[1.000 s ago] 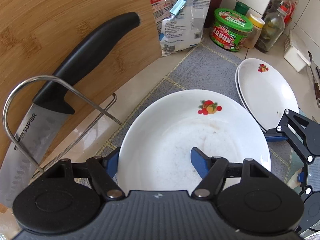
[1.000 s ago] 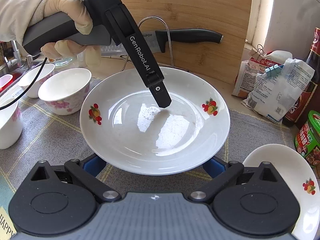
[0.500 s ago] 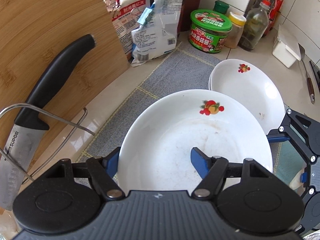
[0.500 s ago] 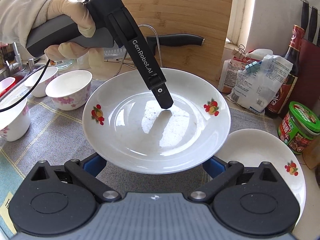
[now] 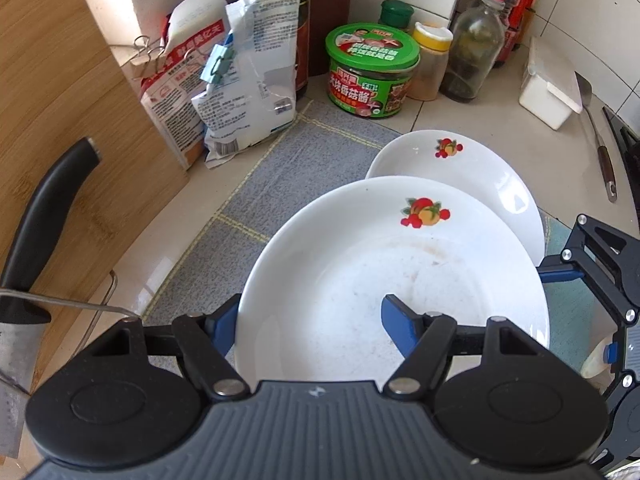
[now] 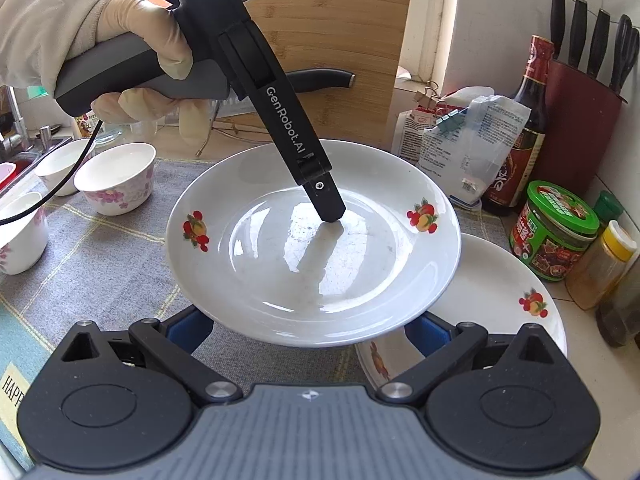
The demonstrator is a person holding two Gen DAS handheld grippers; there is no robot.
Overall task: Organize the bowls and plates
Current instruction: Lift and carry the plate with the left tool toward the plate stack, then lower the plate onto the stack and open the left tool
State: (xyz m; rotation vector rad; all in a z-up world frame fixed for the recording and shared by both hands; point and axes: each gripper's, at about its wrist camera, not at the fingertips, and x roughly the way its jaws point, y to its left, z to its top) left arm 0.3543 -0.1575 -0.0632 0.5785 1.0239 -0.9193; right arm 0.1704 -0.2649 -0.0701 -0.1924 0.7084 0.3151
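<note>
Plate in transit: over the last second the carried plate [image 6: 312,240] has travelled across the grey mat [image 5: 304,160] away from the cutting board [image 5: 52,92] and now overhangs the near edge of the plate stack [image 5: 480,172] beside the green jar [image 5: 372,68]. Judgement: stacking step close, lowering not yet done.

Left gripper [image 5: 308,320] clenched on the plate's rim, one finger inside the well, the other beneath. Right gripper [image 6: 308,330] sits under the plate's near rim, fingers spread on either side; whether it bears on the plate, cannot tell. Bowls [image 6: 116,178] wait untouched by the sink.
</note>
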